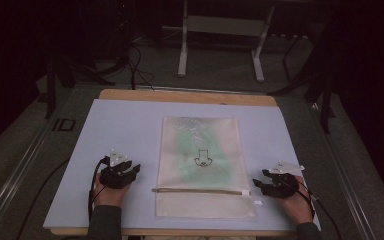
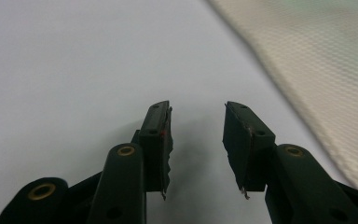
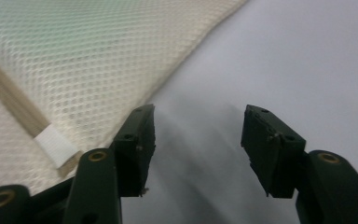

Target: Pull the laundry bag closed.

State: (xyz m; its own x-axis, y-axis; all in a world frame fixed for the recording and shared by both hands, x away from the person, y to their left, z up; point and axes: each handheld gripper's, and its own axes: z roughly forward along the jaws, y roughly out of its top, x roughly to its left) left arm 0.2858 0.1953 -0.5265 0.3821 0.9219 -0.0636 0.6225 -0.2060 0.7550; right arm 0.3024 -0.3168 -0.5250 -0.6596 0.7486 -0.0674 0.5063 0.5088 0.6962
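Little that can be read is offered. Two dark characters resembling "ID" are seen on the dark frame just left of the table's far left corner. A small black outline mark is printed on the middle of the mesh bag, but its shape cannot be read as a letter or word. Faint pale marks near the bag's far edge are too blurred to be made out. No lettering is seen in the two gripper views.

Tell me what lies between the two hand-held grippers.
The mesh zip bag lies flat between the left hand-held gripper and right hand-held gripper, per the high view.
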